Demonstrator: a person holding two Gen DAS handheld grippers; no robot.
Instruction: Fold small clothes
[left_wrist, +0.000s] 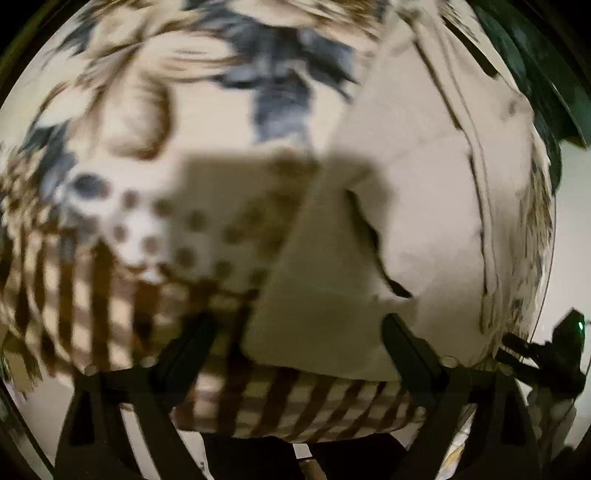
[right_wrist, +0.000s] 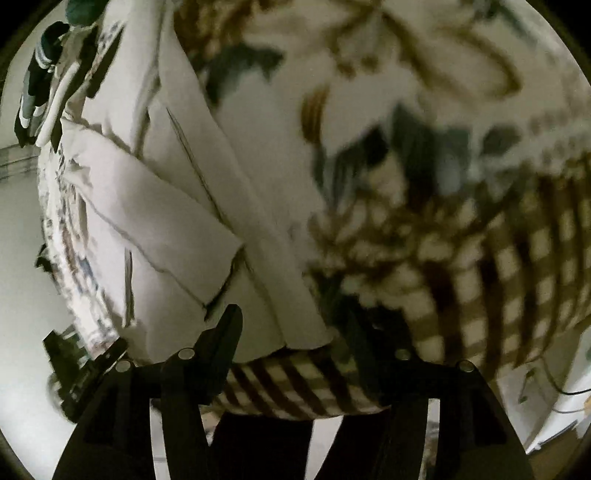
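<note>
A patterned cloth (left_wrist: 140, 110) covered the table, printed with brown leaves, grey-blue blotches, dots, and brown checks along its near edge. Pale floor showed beyond the table's edges, and everything was blurred.

A small cream garment (left_wrist: 424, 229) lay on the cloth, partly folded into flat overlapping panels. In the left wrist view it sat toward the table's right side, reaching to the near edge. In the right wrist view the same garment (right_wrist: 155, 229) lay toward the left, with a long folded strip running diagonally down to the near edge.

The left gripper (left_wrist: 299, 332) was spread wide, its two dark fingers apart and nothing pinched between them; the garment's near hem lay in the gap. The right gripper (right_wrist: 295, 332) was likewise wide apart and empty, poised over the end of the folded strip at the near edge. Each gripper appeared at the rim of the other's view. At the far left corner in the right wrist view lay some dark striped clothing (right_wrist: 37, 85), too small to identify.

The garment looked light, thin and soft, holding a crease but likely to slide on the cloth. The near hem corners, or the folded edge, seemed the best places to grip, pinching only the garment and not the cloth beneath.
</note>
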